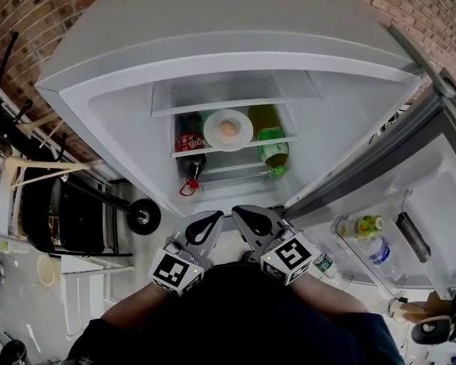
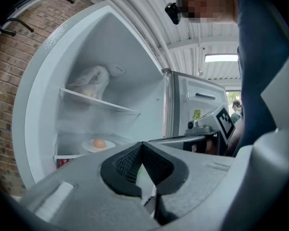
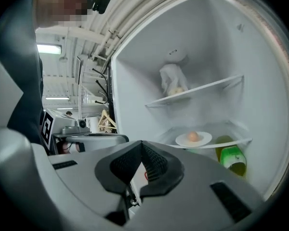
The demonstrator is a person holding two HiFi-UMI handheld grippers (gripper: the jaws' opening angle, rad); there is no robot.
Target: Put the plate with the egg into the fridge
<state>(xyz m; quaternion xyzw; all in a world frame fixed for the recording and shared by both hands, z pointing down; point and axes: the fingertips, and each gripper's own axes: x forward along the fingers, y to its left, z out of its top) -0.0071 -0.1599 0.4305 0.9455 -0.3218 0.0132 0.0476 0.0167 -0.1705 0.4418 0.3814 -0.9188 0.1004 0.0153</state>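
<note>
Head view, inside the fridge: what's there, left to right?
Dark soda bottle with red label → white plate carrying the egg → green bottle.

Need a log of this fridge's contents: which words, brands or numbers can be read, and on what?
Nothing can be read for certain.
Dark bottle: white script on its red label, too blurred.
Green bottle: label too small.
Yellow-labelled bottle and the clear bottle beside it: labels too small.
</note>
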